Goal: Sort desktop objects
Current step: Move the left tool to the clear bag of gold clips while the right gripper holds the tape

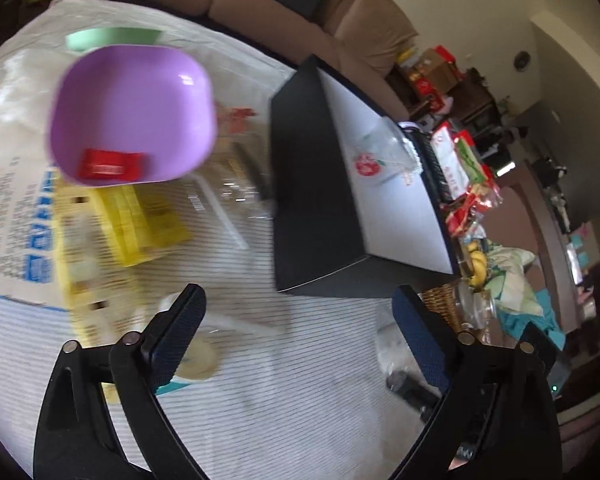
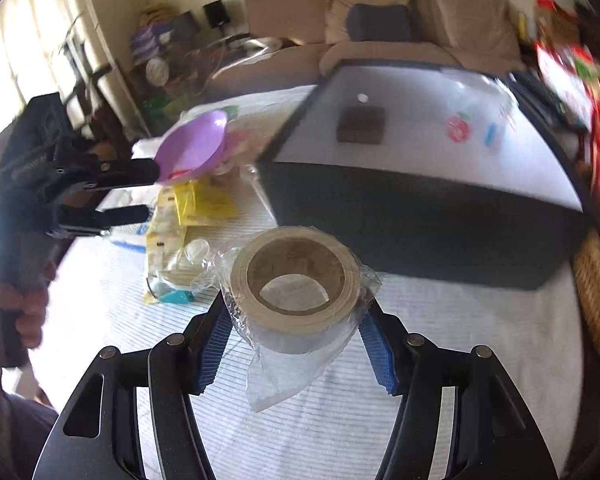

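Right tool (image 2: 296,344) grips wrapped tape roll (image 2: 296,280) above striped surface (image 2: 340,420); left tool (image 1: 300,344) open, empty.

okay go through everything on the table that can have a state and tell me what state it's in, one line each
Tape roll: wrapped in clear plastic, clamped between the right gripper pads, off the cloth.
Left gripper: open, nothing between its fingers.
Purple bowl: upright, holding one red packet.
Black box: open on top, a small brown block and a clear bag inside.
Yellow packets: lying flat on the cloth.
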`<control>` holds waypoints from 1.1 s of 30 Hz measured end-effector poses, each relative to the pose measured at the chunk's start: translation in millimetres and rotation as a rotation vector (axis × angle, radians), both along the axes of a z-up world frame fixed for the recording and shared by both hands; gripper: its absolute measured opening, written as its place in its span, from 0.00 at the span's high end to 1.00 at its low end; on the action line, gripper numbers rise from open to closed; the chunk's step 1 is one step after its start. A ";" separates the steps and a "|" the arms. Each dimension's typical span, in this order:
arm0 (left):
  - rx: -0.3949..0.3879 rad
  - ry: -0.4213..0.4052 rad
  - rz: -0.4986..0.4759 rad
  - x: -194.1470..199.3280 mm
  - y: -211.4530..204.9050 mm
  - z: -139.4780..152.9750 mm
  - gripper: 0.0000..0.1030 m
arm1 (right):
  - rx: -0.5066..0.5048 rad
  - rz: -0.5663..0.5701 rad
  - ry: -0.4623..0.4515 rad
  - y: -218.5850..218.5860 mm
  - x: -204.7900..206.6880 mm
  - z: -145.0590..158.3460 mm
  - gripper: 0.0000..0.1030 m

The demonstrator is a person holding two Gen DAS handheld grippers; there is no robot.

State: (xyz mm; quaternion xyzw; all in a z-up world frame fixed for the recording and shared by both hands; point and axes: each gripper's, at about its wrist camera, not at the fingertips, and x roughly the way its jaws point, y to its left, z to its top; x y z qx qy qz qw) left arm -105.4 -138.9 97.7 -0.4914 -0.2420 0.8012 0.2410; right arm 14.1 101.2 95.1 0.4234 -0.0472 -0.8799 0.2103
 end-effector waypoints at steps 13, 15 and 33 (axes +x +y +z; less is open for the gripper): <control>-0.076 0.060 -0.150 -20.2 100.0 -23.8 0.01 | 0.004 0.014 -0.011 62.0 19.1 -3.9 0.39; -0.052 0.053 -0.184 -16.1 107.5 -24.2 0.01 | -0.003 0.012 -0.014 69.5 20.7 -3.4 0.39; -0.156 0.088 0.029 -28.6 12.9 11.0 0.00 | -0.026 0.019 0.006 74.5 21.2 10.3 0.39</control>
